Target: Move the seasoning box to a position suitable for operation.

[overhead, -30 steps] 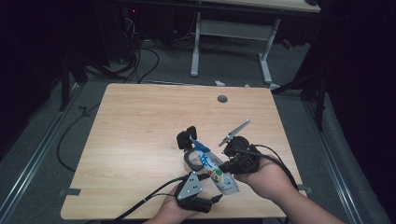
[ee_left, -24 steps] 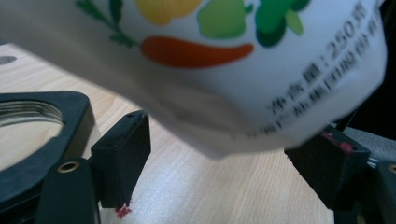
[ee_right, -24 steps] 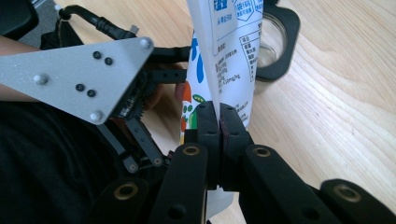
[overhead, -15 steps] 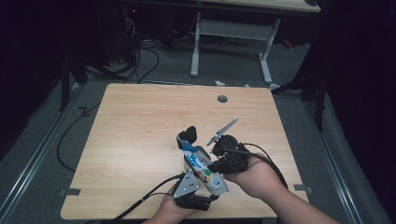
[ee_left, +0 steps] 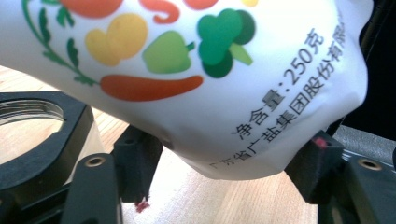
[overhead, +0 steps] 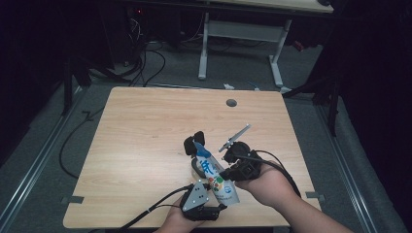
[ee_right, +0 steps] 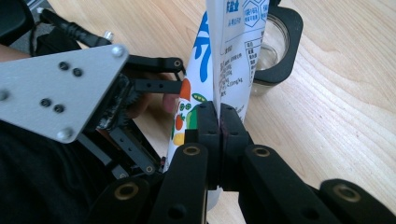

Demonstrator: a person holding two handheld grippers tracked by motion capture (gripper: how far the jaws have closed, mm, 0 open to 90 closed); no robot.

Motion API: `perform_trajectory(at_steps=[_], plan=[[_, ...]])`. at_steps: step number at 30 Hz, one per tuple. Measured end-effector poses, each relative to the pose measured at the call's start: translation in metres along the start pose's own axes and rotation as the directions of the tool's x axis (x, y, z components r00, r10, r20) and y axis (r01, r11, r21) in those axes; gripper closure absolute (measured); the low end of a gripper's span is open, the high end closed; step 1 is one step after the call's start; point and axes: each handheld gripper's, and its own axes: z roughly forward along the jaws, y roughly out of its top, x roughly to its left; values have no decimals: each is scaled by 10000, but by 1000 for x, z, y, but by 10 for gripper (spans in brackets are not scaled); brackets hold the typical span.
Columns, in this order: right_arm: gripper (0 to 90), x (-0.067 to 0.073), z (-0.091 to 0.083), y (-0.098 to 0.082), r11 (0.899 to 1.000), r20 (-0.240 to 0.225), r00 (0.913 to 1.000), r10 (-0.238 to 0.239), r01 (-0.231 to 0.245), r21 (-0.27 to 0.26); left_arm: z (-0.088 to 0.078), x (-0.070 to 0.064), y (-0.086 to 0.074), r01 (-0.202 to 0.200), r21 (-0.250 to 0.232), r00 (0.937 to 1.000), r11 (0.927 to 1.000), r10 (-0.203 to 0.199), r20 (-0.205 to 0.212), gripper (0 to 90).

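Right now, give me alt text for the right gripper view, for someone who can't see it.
The right gripper's black jaws pinch the flat edge of a white plastic pouch printed with vegetables. The left gripper, with its grey three-cornered plate, holds the pouch from the left, above a black-rimmed glass jar on the light wooden table.

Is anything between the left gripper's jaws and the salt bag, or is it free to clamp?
Nothing visible stands between them: the salt bag already bulges between the left gripper's jaws, which have just been closing, while the right gripper pinches its edge.
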Motion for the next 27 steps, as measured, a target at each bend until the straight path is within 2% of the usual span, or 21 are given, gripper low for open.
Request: perform_trajectory(at_steps=[4, 8, 17, 27], plan=[[900, -2, 1, 0, 10000, 133, 9999, -38, 38, 46, 0, 0, -1, -59, 25, 10000, 10000, 59, -54, 371], [900, -4, 5, -1, 9999, 258, 9996, 141, -143, 70, 1, 0, -2, 68, 152, 9998, 9999, -65, -176, 381], [900, -8, 10, 0, 9988, 517, 9976, 468, -476, 139, 7, 0, -5, 77, 456, 9996, 9989, -65, -276, 397], [900, -12, 11, 4, 9986, 875, 9952, 437, -462, 263, 16, 0, -6, 99, 622, 9994, 9980, -78, -345, 407]])
